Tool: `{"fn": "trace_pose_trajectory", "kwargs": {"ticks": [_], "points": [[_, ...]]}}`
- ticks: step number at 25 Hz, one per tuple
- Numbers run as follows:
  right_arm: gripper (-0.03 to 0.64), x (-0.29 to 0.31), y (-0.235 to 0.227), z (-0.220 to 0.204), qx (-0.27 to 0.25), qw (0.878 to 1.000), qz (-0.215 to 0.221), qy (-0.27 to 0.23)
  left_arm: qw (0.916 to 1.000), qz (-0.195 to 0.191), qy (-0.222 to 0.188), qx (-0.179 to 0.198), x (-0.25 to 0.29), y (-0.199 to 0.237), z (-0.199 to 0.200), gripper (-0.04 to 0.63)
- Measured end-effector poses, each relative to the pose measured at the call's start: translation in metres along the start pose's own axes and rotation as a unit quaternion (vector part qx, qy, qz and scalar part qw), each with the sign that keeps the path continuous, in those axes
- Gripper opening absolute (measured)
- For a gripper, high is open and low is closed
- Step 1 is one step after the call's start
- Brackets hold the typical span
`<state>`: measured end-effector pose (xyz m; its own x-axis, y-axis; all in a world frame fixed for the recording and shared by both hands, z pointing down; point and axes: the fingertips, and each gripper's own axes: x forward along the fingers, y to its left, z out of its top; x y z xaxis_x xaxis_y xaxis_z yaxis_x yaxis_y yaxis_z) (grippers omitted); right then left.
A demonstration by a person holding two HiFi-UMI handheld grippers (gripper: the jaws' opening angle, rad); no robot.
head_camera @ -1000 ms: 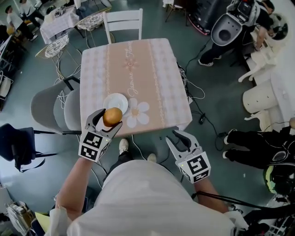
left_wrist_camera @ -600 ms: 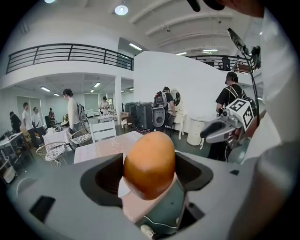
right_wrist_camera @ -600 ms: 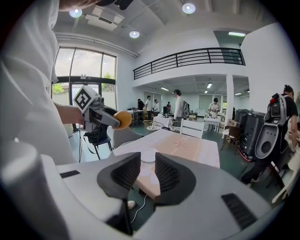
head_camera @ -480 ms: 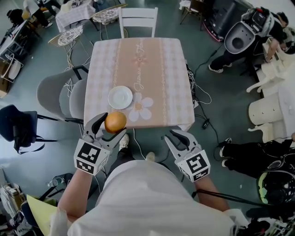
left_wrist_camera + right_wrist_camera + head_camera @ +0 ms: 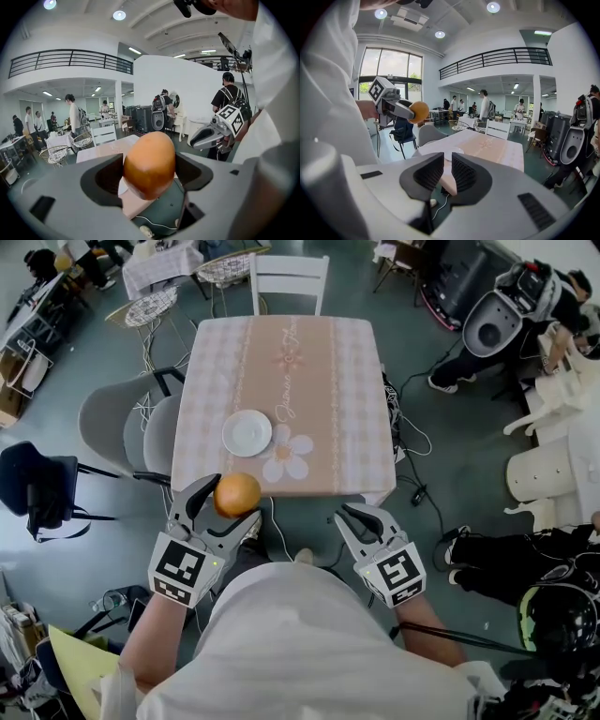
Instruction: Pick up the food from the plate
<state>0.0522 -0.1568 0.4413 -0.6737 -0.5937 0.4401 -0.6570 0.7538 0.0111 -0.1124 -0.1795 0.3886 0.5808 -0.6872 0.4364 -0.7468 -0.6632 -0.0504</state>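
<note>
Near the front edge of the tabletop (image 5: 319, 381), the left claw (image 5: 228, 502) is clamped on the round orange food (image 5: 236, 494). The food sits between its two jaws, and both jaws press on its sides. In the left gripper view the food (image 5: 149, 164) fills the gap between the dark jaws. It is up in the air, off the tabletop and apart from the white plate (image 5: 247, 432). The plate lies on the tabletop near the front left side, just beside a big white flower picture (image 5: 289, 457) on the pink cloth.

The right claw (image 5: 361, 518) is held in front of the tabletop, over the floor, well apart from the left one. Its jaws are closing, with only a thin gap between them and nothing in that gap. From the right gripper view, the food (image 5: 419, 111) shows at the tip of the left claw, off to the left.

A white chair (image 5: 289, 277) stands at the far side of the tabletop. Two grey chairs (image 5: 117, 432) stand at its left side.
</note>
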Motion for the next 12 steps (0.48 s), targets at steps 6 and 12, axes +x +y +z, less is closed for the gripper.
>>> {"fn": "trace_pose_trajectory", "kwargs": {"ticks": [6, 12], "points": [[0.051, 0.0005, 0.0074, 0.0048, -0.006, 1.000, 0.006, -0.006, 1.0000, -0.001, 0.000, 0.008, -0.0067, -0.0038, 0.0031, 0.358], [0.040, -0.0001, 0.0100, 0.0078, -0.010, 1.000, 0.010, -0.010, 0.9999, -0.007, -0.002, 0.009, -0.0088, -0.0072, 0.0078, 0.359]]}}
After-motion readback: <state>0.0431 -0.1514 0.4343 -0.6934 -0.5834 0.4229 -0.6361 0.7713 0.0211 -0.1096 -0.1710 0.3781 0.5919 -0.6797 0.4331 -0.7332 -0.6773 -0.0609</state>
